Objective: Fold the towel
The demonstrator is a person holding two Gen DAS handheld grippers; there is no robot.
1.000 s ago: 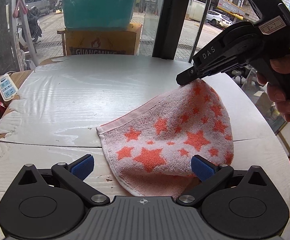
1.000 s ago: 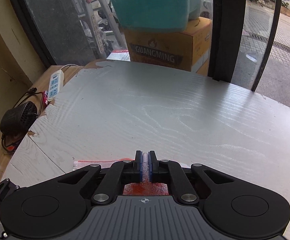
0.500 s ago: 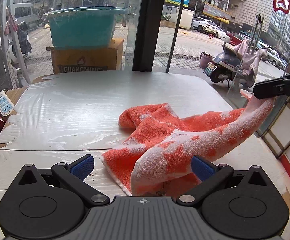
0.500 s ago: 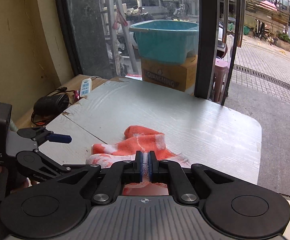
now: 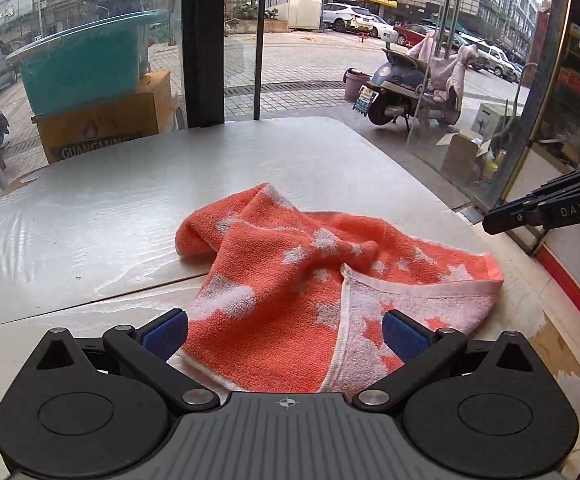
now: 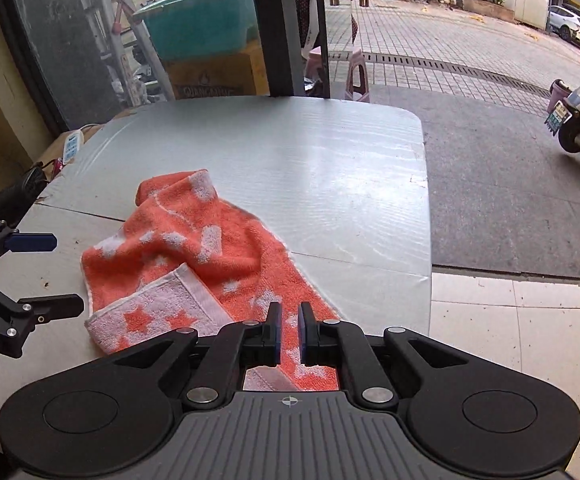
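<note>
Left wrist view: an orange terry towel with pale stars [image 5: 290, 280] is seen lying crumpled on the white wood-grain table top [image 5: 130, 200], one corner turned back so that the pale pink underside with orange stars is exposed. The left gripper [image 5: 286, 336] is held just above the towel's near edge, blue pads spread wide, nothing clamped. The right gripper [image 6: 288, 334] is seen over the towel's right-hand end; its jaws have just been opening, a narrow gap now stands between the pads, and the cloth is no longer pinched, lying below them. From the left wrist view the right gripper's black fingers are seen off the table's right edge, apart from the towel. A teal plastic tub [image 5: 86, 64] is stacked on a yellow cardboard box [image 5: 106, 124] beyond the table.
</note>
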